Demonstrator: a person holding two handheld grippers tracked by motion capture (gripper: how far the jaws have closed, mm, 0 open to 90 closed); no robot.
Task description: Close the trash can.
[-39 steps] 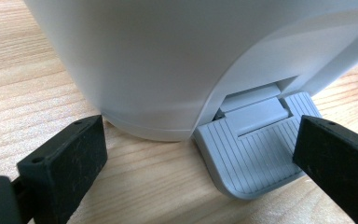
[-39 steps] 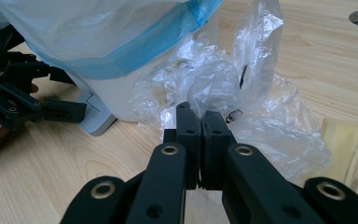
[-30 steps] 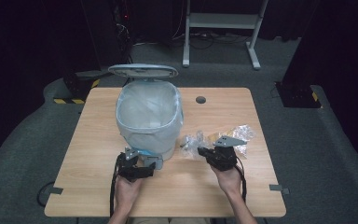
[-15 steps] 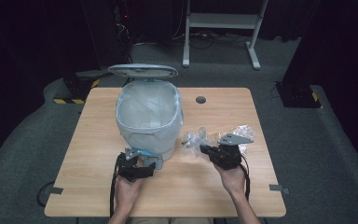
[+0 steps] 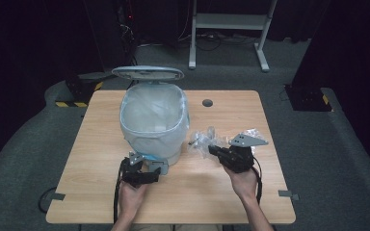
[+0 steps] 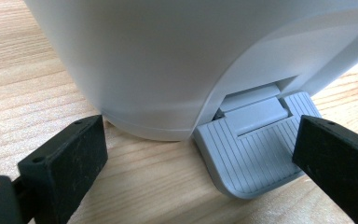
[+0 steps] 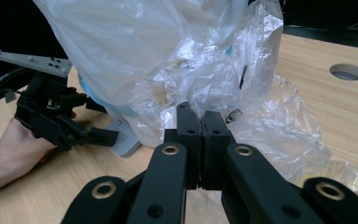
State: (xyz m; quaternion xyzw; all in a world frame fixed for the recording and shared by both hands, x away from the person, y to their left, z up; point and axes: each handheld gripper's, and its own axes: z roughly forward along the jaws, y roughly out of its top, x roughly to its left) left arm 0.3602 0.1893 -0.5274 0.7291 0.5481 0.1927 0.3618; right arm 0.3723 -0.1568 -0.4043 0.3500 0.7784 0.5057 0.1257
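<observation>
One pedal bin (image 5: pixel 154 122), lid (image 5: pixel 147 73) raised and lined with one plastic bag, stands at the centre of the wooden bench (image 5: pixel 101 192), with one crumpled clear plastic wrapper (image 5: pixel 203 139) at its 3 o'clock. Bare bench lies open toward the near edge and at 9 o'clock of the bin. The left gripper (image 5: pixel 149 169) sits at the bin's 6 o'clock, its fingers (image 6: pixel 65 163) spread wide on either side of the grey pedal (image 6: pixel 256 154), not pressing it. The right gripper (image 7: pixel 196 122) has its fingers closed on the wrapper's edge.
</observation>
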